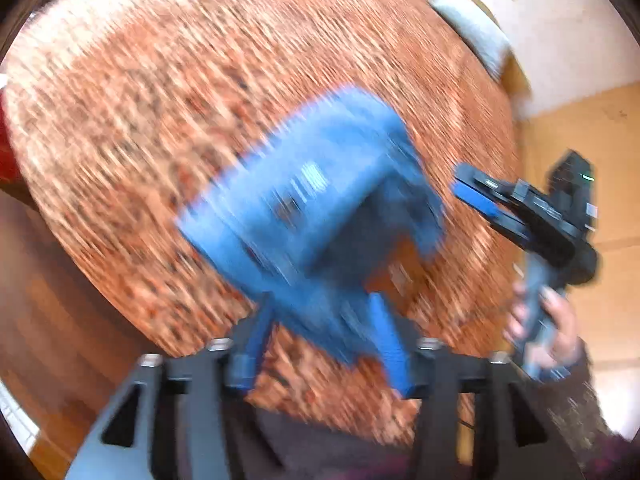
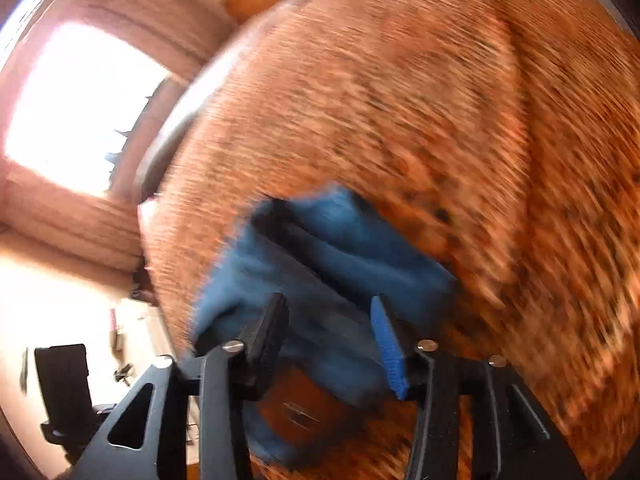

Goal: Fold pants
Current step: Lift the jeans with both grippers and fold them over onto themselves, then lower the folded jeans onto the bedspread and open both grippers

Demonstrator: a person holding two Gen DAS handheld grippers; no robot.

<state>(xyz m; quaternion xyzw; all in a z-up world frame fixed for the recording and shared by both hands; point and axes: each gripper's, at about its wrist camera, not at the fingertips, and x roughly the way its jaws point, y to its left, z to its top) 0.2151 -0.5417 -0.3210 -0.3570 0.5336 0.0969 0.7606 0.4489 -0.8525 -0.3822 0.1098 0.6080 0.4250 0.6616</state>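
The blue jeans [image 1: 312, 200] lie folded into a compact bundle on an orange patterned cover [image 1: 180, 80]; the picture is smeared by motion. My left gripper [image 1: 320, 320] stands open just short of the bundle's near edge, its blue-padded fingers [image 1: 386, 340] apart and not pressing the cloth. The right gripper [image 1: 464, 184], held in a person's hand [image 1: 552, 320], hovers to the right of the bundle. In the right wrist view the right gripper [image 2: 328, 320] is open over the jeans [image 2: 340, 248]. Their brown waist patch [image 2: 304, 412] shows between and below the fingers.
The orange cover [image 2: 440, 100] fills most of both views. A grey cushion [image 1: 472, 28] lies at its far right edge. Wooden floor [image 1: 44, 300] shows on the left. A bright window [image 2: 80, 112] and a black chair [image 2: 64, 384] lie beyond the cover's left side.
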